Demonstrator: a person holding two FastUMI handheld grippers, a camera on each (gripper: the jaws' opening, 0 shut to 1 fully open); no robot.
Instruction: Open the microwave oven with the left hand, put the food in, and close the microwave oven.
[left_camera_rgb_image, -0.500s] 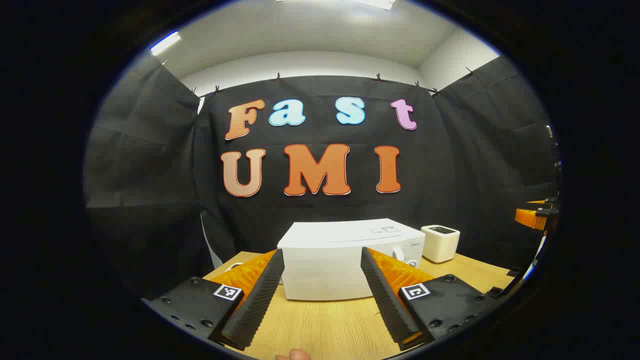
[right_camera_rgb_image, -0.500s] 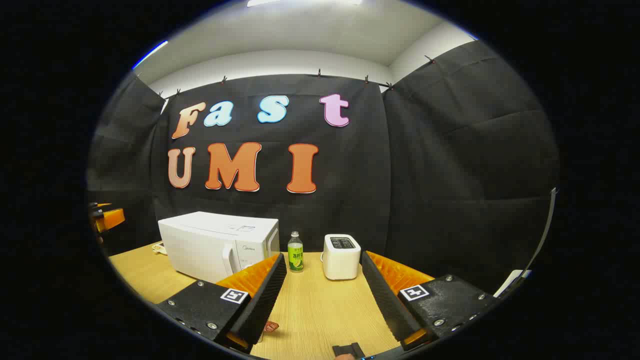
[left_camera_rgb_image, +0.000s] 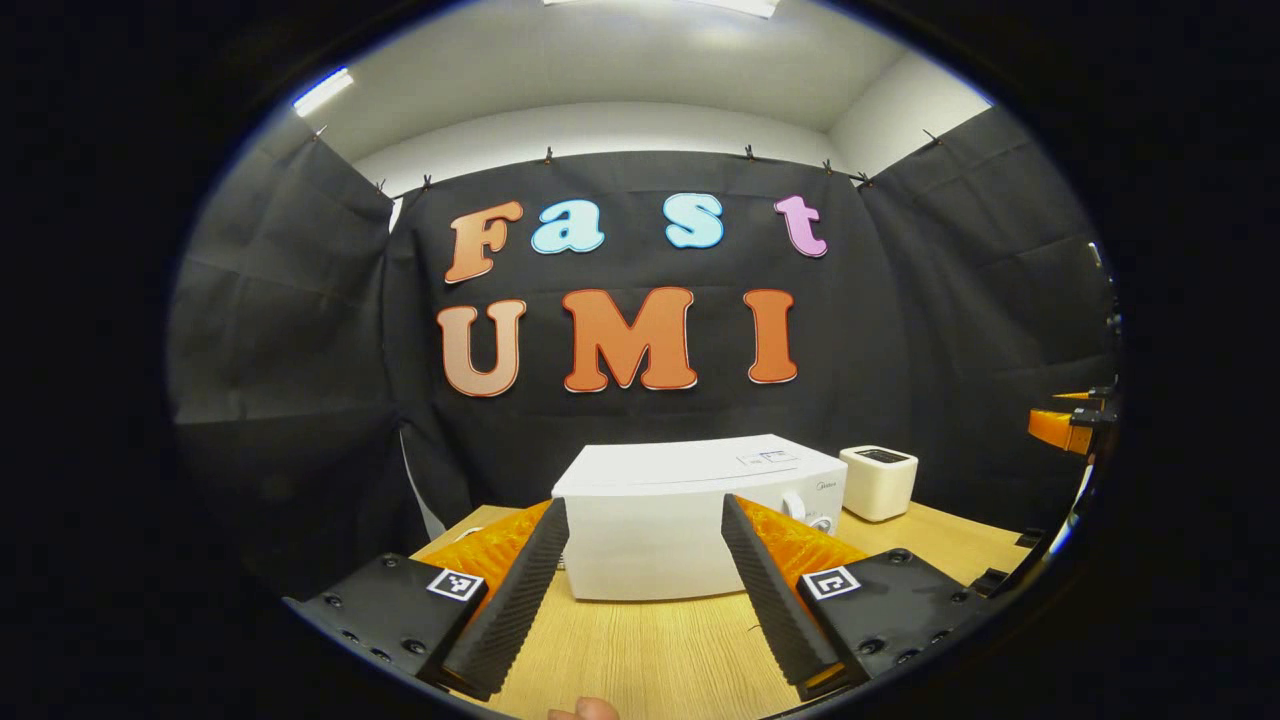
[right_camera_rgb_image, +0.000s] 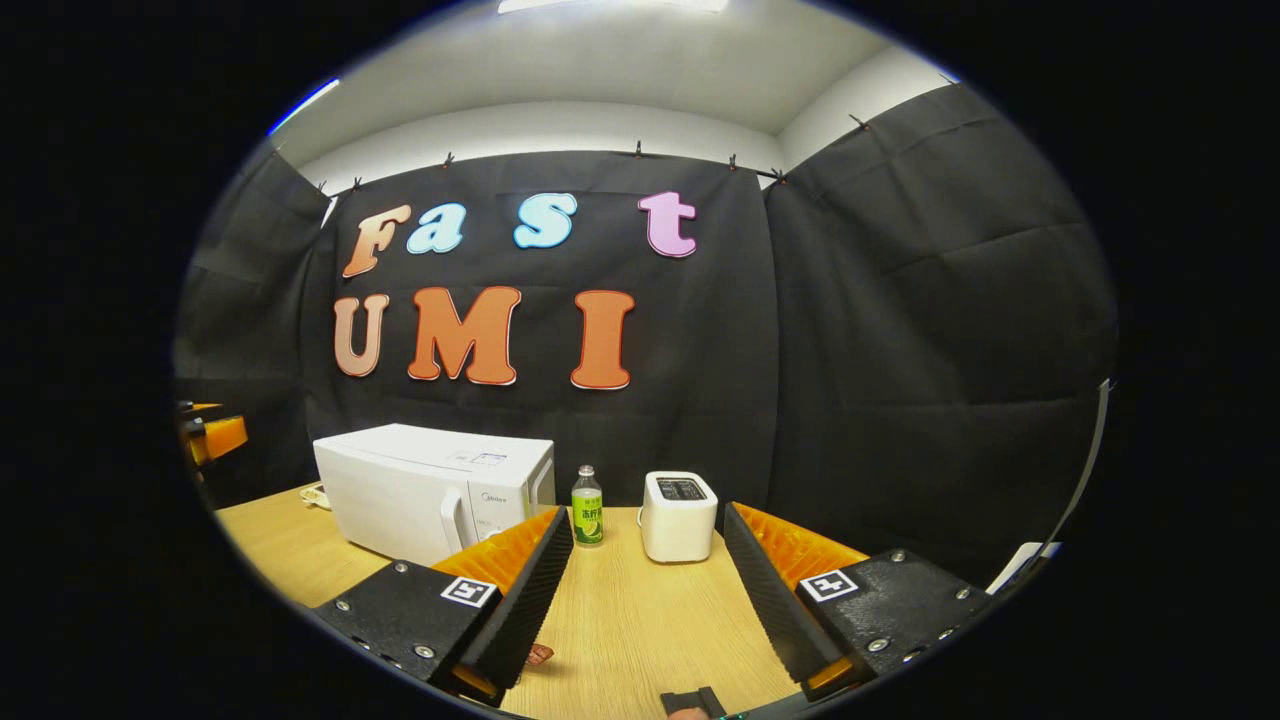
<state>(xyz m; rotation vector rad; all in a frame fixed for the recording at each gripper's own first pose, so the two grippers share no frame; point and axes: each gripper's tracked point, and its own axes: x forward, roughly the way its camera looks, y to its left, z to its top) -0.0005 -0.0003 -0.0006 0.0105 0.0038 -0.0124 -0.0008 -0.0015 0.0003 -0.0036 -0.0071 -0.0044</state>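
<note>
Hovering over table, left tongs and right tongs apart, empty; microwave shut, barely shifted since.

Cloth-walled recording booth: microwave, toaster, table.

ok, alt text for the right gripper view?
The open right gripper hovers over a wooden table, holding nothing. Beyond it stand a closed white microwave oven on the left, a green-labelled bottle and a white toaster. The left gripper shows at the far left edge.
</note>
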